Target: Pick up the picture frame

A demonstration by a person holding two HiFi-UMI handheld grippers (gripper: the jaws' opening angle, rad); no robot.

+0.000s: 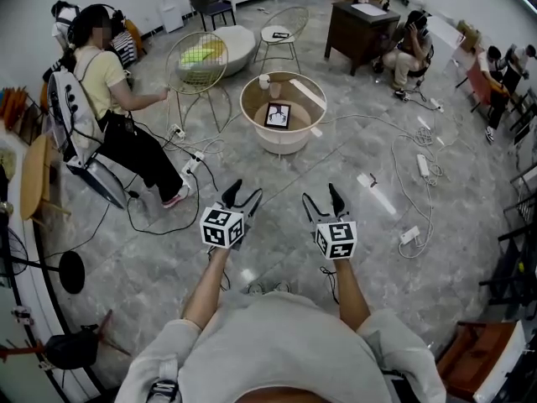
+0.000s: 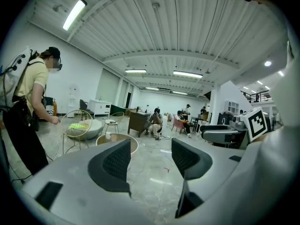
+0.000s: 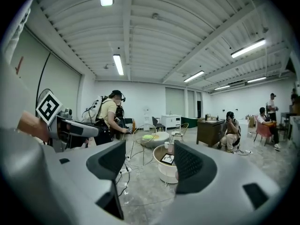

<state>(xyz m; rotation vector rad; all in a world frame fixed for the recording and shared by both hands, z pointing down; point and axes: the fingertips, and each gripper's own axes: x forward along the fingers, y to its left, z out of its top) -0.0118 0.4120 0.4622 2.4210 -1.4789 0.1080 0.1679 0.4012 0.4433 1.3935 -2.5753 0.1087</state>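
Picture frame [image 1: 278,114] on the top of a round low table [image 1: 287,146], near a white cup [image 1: 264,81] and well ahead of both grippers. Left gripper [image 1: 246,190] and right gripper [image 1: 320,193] held side by side above the grey floor [image 1: 403,292]. Each has its jaws spread with nothing between them.
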